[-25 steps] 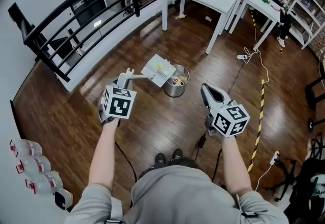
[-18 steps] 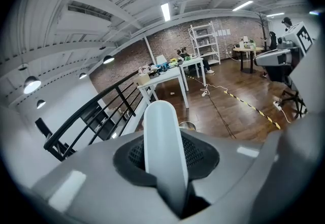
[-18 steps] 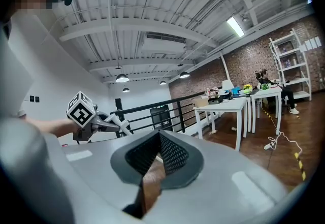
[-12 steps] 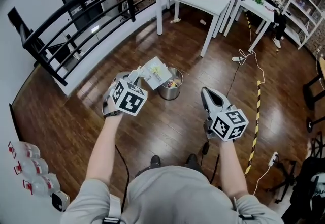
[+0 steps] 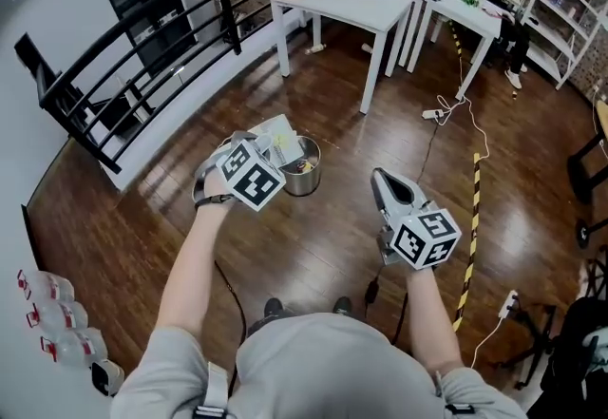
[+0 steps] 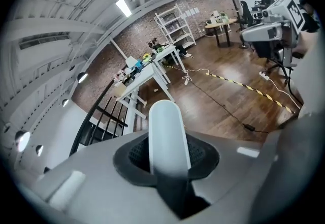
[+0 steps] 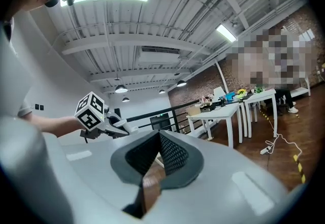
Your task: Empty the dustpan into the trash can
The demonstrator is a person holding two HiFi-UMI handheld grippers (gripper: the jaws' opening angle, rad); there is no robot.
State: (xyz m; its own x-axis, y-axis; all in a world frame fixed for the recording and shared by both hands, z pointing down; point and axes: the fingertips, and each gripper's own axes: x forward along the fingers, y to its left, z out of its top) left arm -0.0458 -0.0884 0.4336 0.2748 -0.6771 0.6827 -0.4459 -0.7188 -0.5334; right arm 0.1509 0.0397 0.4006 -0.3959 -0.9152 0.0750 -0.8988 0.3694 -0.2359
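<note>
Left tool (image 6: pixel 167 158) is clamped on the white handle (image 6: pixel 165 126) of the dustpan (image 5: pixel 278 135); the handle sits squarely between the 2 pads in the left gripper view. Right tool (image 7: pixel 158 152) has its jaws together with nothing in them. It is held out level, well apart from the trash can (image 5: pixel 302 183), and does no work.

Progress: late in the dump step, by my read.
- The dustpan is held in the air at the can's near-left rim, with its mouth overlapping the opening.
- The metal can stands upright on the wood floor (image 5: pixel 342 246) with mixed yellowish scraps inside, so at least some trash is in.
- The pan is small in the head view and partly behind the left marker cube (image 5: pixel 250 176). I can't tell for sure if it is fully empty or still carries a bit of debris.
- Left to do, as I judge it: finish the tip or shake if anything remains, then pull the pan clear.

Writing and labels:
- No brand or text is readable anywhere.
- Each tool's cube shows only black-and-white square marker patterns.
- Clear bottles (image 5: pixel 43 314) at lower left have red bits, too small to read.
- Clutter on the white desk (image 5: pixel 332 4) shows no legible print.
- A yellow-black striped strip (image 5: pixel 472 218) lies on the floor, with no lettering.
</note>
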